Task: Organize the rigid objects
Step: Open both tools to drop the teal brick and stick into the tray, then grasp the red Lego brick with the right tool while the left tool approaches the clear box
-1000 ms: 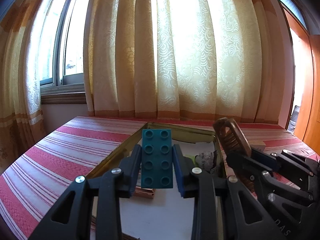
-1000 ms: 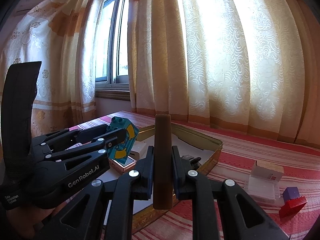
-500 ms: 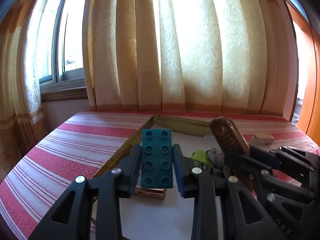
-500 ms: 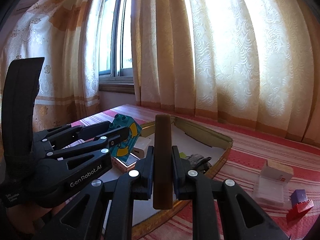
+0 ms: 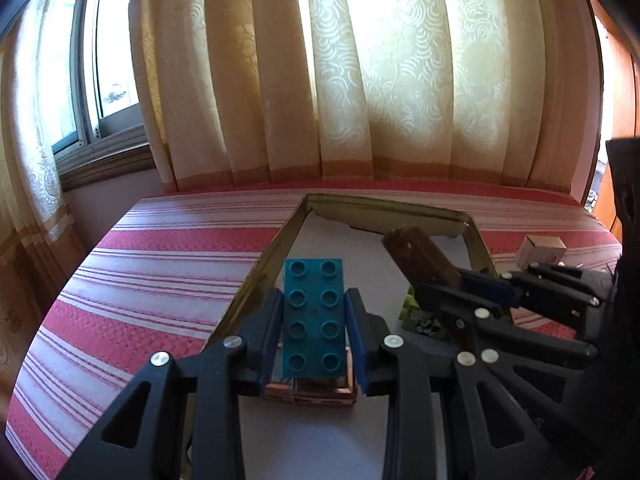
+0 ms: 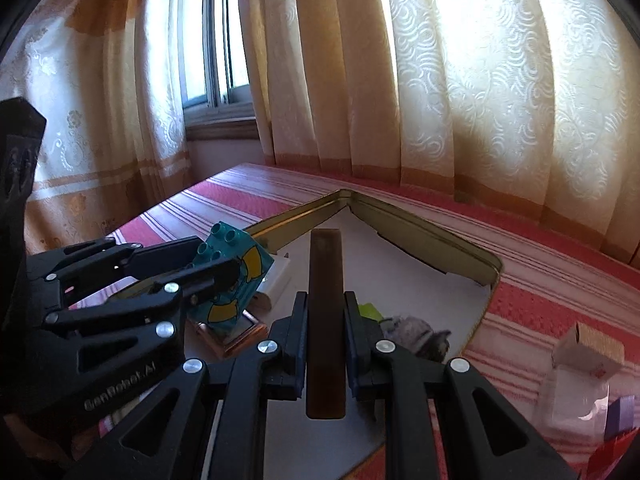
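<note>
A tray (image 5: 478, 236) lies on the table (image 5: 160, 264); a framed tile (image 6: 236, 338) and charger (image 6: 276, 282) lie inside, a carton (image 6: 592, 346) outside right.

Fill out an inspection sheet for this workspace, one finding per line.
Surface: red and white striped tablecloth, with a gold-rimmed tray on it.
Job's things: teal stud brick and brown flat bar, both held over the tray.
Clutter: copper-edged square piece, white block, green scrap and grey bundle in the tray; small carton and clear plastic box outside it.
Grippers: left gripper shut on the brick; right gripper shut on the bar.
Cables: nothing seen.
Surroundings: patterned curtains, window.
</note>
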`<state>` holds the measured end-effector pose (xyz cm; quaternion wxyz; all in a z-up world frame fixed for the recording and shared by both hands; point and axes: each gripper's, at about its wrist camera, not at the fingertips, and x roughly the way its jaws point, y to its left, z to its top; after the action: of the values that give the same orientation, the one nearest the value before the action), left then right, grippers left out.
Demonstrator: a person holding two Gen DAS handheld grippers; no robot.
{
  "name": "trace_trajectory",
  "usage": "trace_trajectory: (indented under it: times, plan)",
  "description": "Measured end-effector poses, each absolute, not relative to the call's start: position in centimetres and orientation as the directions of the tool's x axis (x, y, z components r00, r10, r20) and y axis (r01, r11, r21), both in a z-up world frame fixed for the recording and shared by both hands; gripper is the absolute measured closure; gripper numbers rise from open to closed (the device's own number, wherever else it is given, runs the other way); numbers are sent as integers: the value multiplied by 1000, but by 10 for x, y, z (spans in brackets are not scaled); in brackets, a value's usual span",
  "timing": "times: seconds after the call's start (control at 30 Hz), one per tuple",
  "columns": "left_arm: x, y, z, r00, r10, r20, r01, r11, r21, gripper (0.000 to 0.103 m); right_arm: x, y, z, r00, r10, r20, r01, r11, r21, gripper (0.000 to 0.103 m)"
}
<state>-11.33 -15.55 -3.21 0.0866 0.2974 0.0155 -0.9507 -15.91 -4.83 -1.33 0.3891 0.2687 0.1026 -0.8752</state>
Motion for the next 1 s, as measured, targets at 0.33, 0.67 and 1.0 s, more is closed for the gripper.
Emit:
trace_trajectory:
  times: [0.33, 0.67, 1.0]
  plan:
    - [-105, -161, -25, -817, -227, -530, 235, -970, 55, 38, -172, -45, -17, -550, -634, -544, 720, -690, 76, 64]
    - [-83, -131, -13, -857, -210, -471, 228, -973, 19, 2, -152, 30, -4, -624, -648, -436, 681, -725, 103, 31]
    - [-95, -42, -11, -873, -51, -485, 42, -999, 29, 1, -145, 123, -1, -761, -499, -415, 567, -822, -49, 25]
